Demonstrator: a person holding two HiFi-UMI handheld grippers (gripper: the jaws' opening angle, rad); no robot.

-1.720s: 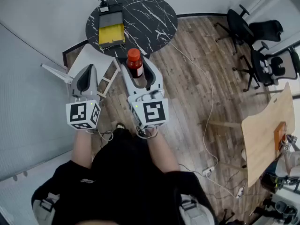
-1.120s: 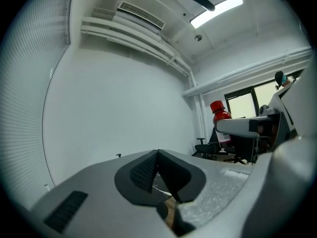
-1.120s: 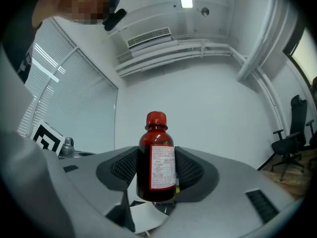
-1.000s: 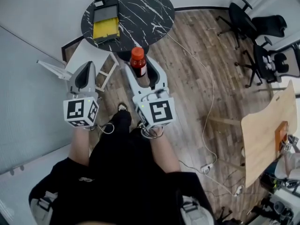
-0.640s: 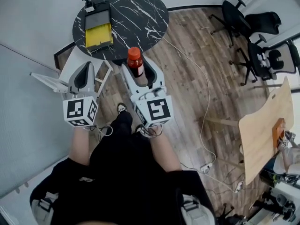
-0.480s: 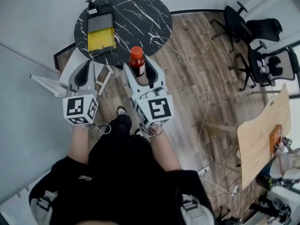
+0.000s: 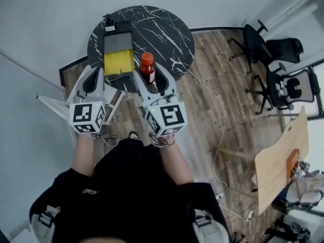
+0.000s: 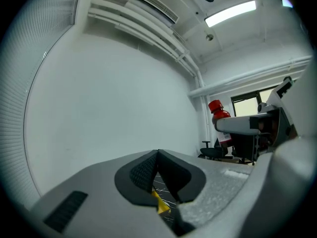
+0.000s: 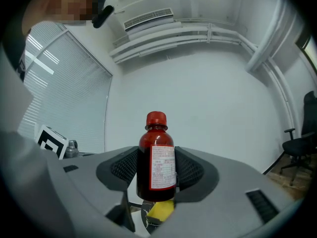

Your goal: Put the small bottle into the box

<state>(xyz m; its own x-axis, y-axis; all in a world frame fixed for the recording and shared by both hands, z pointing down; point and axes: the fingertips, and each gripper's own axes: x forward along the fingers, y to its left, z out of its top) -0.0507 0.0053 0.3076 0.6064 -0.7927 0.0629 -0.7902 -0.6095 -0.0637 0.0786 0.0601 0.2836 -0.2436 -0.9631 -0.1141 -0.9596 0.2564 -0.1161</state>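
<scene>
1 round table of black marble with white veins fills the upper middle of the head view. Its right half is bare, and wood-plank floor lies open to its right and below it.

1 box lies on the table's left part, close to the left rim. It is a rectangular tray, yellow inside, with a dark grey part at its far end.

The right gripper is clamped on 1 small bottle. The bottle stands upright in the frame just right of the box's near end, apart from it, above the table's near rim. In the right gripper view the small bottle is dark red, smooth and round. It has a red screw cap and a white printed label. The right gripper presses 2 ribbed black pads against its sides, and a yellow corner of the box shows beneath it.

The left gripper sits left of the box in the frame, past the table's rim. In the left gripper view, the left gripper has its jaws together with nothing between them. The small bottle shows at that view's right.

Both grippers are matt grey plastic, each with 1 marker cube.

2 black office chairs stand at the upper right, well apart from the table. 1 pale wooden tabletop cuts in at the lower right edge. 1 thin white cable runs across the floor between them.
</scene>
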